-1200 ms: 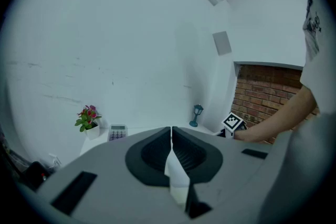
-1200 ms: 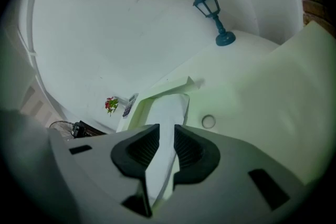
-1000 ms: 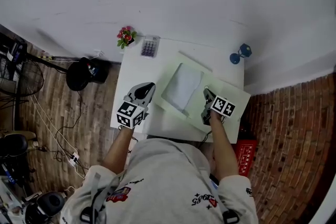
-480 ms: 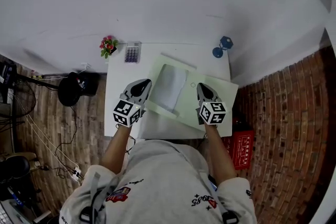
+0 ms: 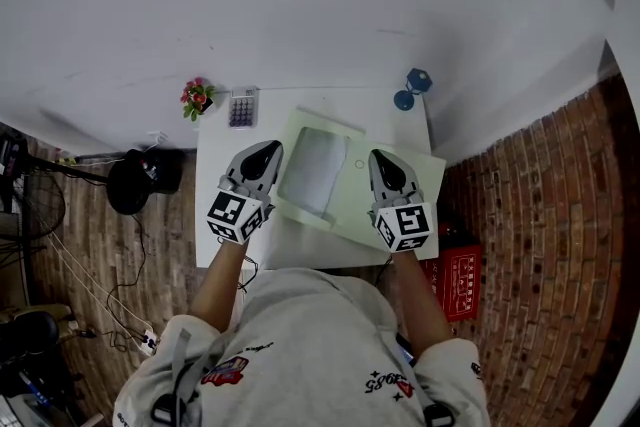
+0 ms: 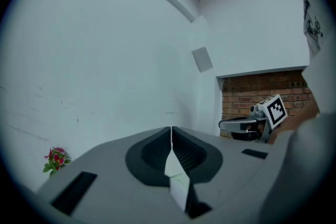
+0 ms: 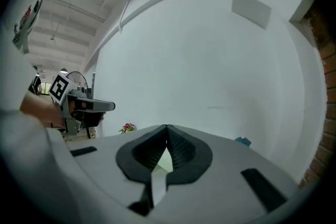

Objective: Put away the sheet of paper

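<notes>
Lifting off the counter (image 5: 214, 137) within this last second, the sheet of paper (image 5: 347, 208) is hanging between left tongs (image 5: 266, 149) and right tongs (image 5: 381, 159), both pinching shut on its edges, so stowing is coming next

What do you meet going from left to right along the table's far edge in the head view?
flowers → calculator → blue object

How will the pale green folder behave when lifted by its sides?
Probably light: the left claw and right claw hold the green folder by thin edges. It looks flat, so fairly stiff, yet its middle may sag. The white paper may slide.
</notes>
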The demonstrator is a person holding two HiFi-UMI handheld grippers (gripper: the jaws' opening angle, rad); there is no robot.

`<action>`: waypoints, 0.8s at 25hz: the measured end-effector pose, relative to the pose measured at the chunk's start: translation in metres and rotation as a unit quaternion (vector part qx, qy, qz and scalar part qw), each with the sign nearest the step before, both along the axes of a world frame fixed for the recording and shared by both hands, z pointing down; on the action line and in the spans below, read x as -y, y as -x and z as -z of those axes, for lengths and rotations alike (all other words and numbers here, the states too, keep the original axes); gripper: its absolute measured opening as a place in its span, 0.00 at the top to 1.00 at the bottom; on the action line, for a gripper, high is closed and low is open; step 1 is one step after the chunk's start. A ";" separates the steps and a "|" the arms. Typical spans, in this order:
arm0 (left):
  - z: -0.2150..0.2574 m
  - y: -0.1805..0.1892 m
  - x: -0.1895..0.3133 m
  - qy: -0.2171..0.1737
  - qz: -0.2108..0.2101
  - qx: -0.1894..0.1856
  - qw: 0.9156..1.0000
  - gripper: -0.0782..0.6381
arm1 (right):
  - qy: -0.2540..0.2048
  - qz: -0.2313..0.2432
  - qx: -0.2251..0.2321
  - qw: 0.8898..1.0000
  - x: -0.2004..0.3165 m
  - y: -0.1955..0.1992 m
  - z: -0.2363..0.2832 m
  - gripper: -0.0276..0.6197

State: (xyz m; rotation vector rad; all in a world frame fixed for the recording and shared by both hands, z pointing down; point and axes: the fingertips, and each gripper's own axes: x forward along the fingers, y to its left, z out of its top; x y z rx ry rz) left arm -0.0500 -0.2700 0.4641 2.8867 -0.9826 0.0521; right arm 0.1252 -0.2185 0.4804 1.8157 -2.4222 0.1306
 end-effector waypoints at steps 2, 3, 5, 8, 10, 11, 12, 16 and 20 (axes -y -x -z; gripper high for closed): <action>0.008 0.001 0.001 -0.011 0.003 -0.003 1.000 0.86 | -0.015 0.004 -0.005 1.000 -0.001 0.004 0.014 0.95; 0.010 0.002 0.001 -0.015 0.004 -0.003 1.000 0.85 | -0.021 0.006 -0.004 1.000 -0.001 0.005 0.021 0.95; 0.014 0.002 0.000 -0.018 0.005 -0.003 1.000 0.86 | -0.035 0.007 -0.001 0.999 -0.004 0.007 0.032 0.95; 0.012 0.004 -0.001 -0.016 0.005 -0.001 1.000 0.86 | -0.048 0.001 0.003 0.999 -0.008 0.008 0.041 0.95; 0.009 0.006 -0.001 -0.013 0.008 -0.001 1.000 0.86 | -0.051 -0.001 0.002 0.999 -0.009 0.009 0.043 0.95; 0.008 0.007 -0.001 -0.011 0.009 -0.001 1.000 0.86 | -0.050 -0.002 0.001 0.999 -0.009 0.010 0.042 0.95; 0.006 0.008 -0.001 -0.010 0.010 -0.001 1.000 0.86 | -0.048 -0.002 0.000 0.999 -0.009 0.009 0.041 0.95; 0.004 0.009 -0.003 -0.005 0.012 -0.001 1.000 0.85 | -0.040 -0.005 0.003 0.999 -0.010 0.008 0.035 0.95; 0.002 0.009 -0.006 -0.003 0.013 -0.002 1.000 0.85 | -0.037 -0.009 0.003 0.999 -0.013 0.007 0.031 0.95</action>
